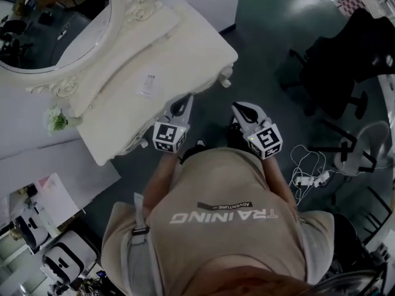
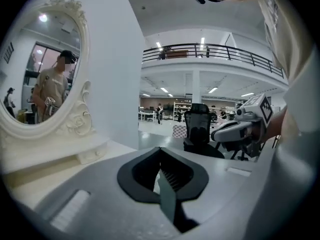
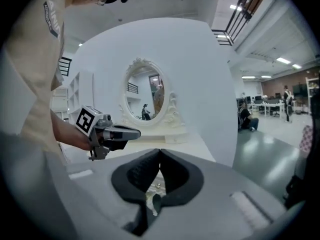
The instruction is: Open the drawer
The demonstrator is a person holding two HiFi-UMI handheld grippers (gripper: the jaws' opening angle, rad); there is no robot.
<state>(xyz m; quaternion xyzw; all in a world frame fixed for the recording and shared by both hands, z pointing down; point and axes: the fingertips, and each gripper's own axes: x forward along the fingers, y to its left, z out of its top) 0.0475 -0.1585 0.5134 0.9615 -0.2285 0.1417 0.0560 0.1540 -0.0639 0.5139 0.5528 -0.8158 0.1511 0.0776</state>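
Dark floor (image 1: 271, 42), dressing table (image 1: 179, 54) just beside left gripper (image 1: 184, 101), right gripper (image 1: 241, 107) farther, both closed, empty.

We log: mirror (image 1: 55, 29) on the dressing table (image 1: 179, 48), left; office chair (image 1: 345, 66) well apart, right; cables (image 1: 305, 174) on floor (image 1: 265, 42) near it.

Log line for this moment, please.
left hand-held gripper: shut, empty | right hand-held gripper: shut, empty | white carved dressing table: not gripped

Head view looks steeply down; both gripper views share the mirror (image 3: 149, 96).
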